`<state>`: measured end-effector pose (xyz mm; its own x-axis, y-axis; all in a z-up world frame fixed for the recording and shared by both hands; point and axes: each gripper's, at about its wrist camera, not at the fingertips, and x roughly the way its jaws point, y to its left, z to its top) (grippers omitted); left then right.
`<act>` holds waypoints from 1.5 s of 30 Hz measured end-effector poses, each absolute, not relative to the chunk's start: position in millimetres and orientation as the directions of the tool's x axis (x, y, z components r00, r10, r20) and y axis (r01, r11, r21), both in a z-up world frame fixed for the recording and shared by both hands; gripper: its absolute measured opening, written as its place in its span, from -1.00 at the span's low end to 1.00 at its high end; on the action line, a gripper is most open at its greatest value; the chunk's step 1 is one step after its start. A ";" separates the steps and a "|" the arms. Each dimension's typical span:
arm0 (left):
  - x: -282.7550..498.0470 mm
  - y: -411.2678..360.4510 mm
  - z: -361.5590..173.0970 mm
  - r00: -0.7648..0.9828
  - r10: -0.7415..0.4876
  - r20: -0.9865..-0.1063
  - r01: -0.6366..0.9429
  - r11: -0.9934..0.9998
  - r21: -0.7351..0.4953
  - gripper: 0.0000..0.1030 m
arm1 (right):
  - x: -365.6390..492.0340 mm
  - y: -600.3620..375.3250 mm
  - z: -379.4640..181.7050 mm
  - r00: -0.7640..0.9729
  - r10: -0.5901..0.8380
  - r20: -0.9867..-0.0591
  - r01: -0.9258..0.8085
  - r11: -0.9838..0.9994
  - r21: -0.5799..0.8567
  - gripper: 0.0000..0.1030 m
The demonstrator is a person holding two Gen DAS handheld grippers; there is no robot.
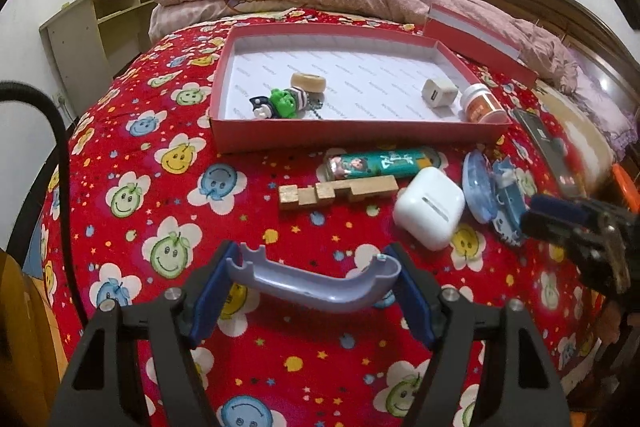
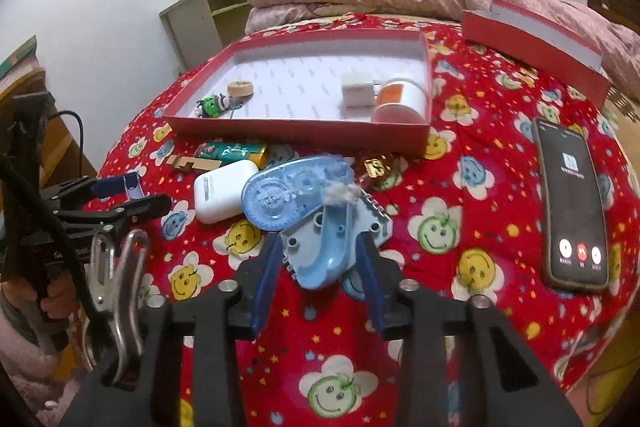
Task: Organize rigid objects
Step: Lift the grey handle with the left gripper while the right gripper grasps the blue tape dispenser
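From the left wrist, the left gripper (image 1: 314,287) held a lilac handle (image 1: 312,285) between its fingers above the bed (image 1: 140,219), short of the red box (image 1: 360,135). From the right wrist, the right gripper (image 2: 320,267) had just been closing, its fingers narrow around a blue tape dispenser (image 2: 316,219) lying on the bed before the box.

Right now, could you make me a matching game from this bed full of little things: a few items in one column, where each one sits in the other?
Items:
1. wooden ring
2. white earbud case
3. purple handle
4. phone

Places:
A. between the left gripper's fingers
B. inside the red box
C. alone on the sheet, right of the box
D. beside the wooden block

Pairs: 1-B, 2-D, 3-A, 4-C
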<state>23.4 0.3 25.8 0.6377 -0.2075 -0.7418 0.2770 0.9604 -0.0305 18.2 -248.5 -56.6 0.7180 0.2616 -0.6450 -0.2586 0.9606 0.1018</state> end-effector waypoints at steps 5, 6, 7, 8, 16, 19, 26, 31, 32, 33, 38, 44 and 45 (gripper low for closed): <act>21.3 -3.8 28.6 0.640 -0.208 -0.740 0.284 0.959 -0.024 0.51 | 27.7 -249.1 -57.4 0.730 0.232 -0.643 -0.233 0.969 0.085 -0.33; 21.3 -4.5 29.0 0.640 -0.208 -0.740 0.284 0.958 -0.024 0.51 | 28.1 -250.8 -58.1 0.730 0.230 -0.644 -0.229 0.970 0.087 -0.33; 20.7 -5.4 29.4 0.640 -0.210 -0.739 0.286 0.958 -0.025 0.51 | 29.2 -251.6 -59.1 0.729 0.228 -0.646 -0.226 0.970 0.087 -0.35; 20.4 -6.7 29.8 0.639 -0.213 -0.739 0.289 0.957 -0.026 0.51 | 30.5 -251.9 -60.4 0.726 0.226 -0.650 -0.223 0.971 0.088 -0.40; 17.5 -11.1 33.4 0.640 -0.228 -0.734 0.303 0.952 -0.031 0.51 | 33.2 -253.6 -65.9 0.719 0.237 -0.654 -0.228 0.968 0.101 -0.62; 16.7 -11.0 35.9 0.643 -0.233 -0.729 0.305 0.952 -0.035 0.51 | 32.7 -253.6 -65.3 0.720 0.247 -0.649 -0.234 0.966 0.108 -0.63; 18.1 -12.3 43.2 0.654 -0.226 -0.722 0.302 0.953 -0.026 0.51 | 22.2 -251.3 -55.5 0.740 0.257 -0.621 -0.246 0.964 0.105 -0.63; 22.1 -14.1 50.5 0.658 -0.237 -0.715 0.303 0.952 -0.036 0.51 | 16.5 -249.7 -46.2 0.754 0.271 -0.599 -0.261 0.960 0.107 -0.63; 23.6 -15.3 52.6 0.659 -0.236 -0.714 0.304 0.952 -0.034 0.51 | 16.0 -249.4 -44.9 0.755 0.275 -0.596 -0.263 0.959 0.109 -0.63; 25.2 -16.3 54.4 0.661 -0.233 -0.713 0.304 0.952 -0.030 0.51 | 16.2 -249.4 -43.8 0.755 0.277 -0.594 -0.265 0.958 0.110 -0.63; 37.8 -24.8 72.4 0.686 -0.232 -0.690 0.316 0.949 -0.005 0.51 | 20.6 -250.5 -36.3 0.759 0.283 -0.587 -0.270 0.956 0.113 -0.63; 63.0 -38.7 87.7 0.709 -0.223 -0.669 0.312 0.950 0.015 0.51 | 29.0 -251.3 -20.1 0.771 0.298 -0.563 -0.283 0.952 0.117 -0.63; 66.4 -39.6 88.5 0.709 -0.223 -0.669 0.311 0.950 0.013 0.51 | 30.4 -251.2 -17.4 0.774 0.299 -0.558 -0.284 0.952 0.115 -0.63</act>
<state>66.4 -39.6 88.5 0.7090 -0.2230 -0.6690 0.3112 0.9503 0.0129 30.4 -251.2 -17.4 0.7740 0.2988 -0.5583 -0.2844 0.9518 0.1151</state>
